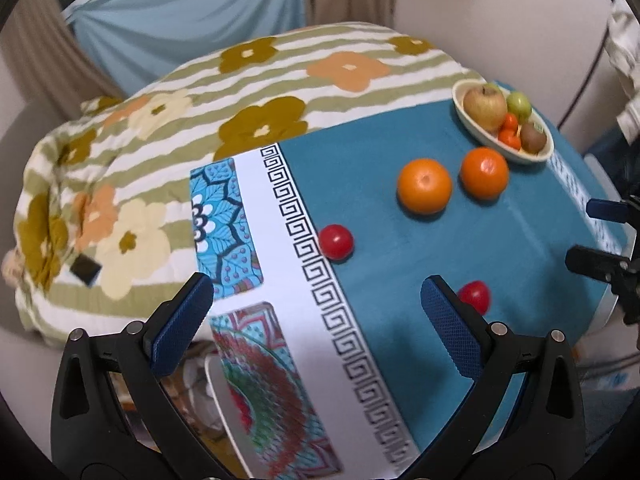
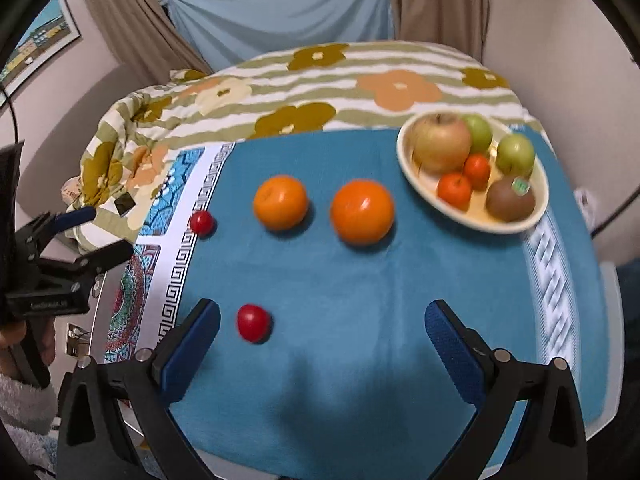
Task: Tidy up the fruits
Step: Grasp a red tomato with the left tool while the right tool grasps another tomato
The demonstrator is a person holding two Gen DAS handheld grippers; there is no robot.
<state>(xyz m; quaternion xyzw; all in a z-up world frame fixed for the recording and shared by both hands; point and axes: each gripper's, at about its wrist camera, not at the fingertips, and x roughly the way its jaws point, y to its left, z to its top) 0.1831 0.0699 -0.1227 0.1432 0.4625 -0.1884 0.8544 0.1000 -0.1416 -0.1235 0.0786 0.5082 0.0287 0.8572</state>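
Two oranges (image 2: 281, 201) (image 2: 362, 211) and two small red tomatoes (image 2: 201, 222) (image 2: 253, 322) lie loose on a teal cloth (image 2: 360, 320). A cream oval bowl (image 2: 408, 160) at the back right holds an apple (image 2: 440, 142), two green fruits, two small tangerines and a kiwi (image 2: 509, 200). The left wrist view shows the same oranges (image 1: 424, 185) (image 1: 484, 173), tomatoes (image 1: 336, 241) (image 1: 476, 296) and bowl (image 1: 536, 156). My left gripper (image 1: 316, 312) is open and empty above the cloth's left border. My right gripper (image 2: 322, 328) is open and empty above the near cloth, the near tomato by its left finger.
A flowered quilt (image 2: 320, 80) covers the surface behind the cloth. A blue curtain (image 2: 280, 12) and beige drapes hang behind it. The left gripper shows at the left edge of the right wrist view (image 2: 76, 240). The table's edge runs along the right (image 2: 612, 320).
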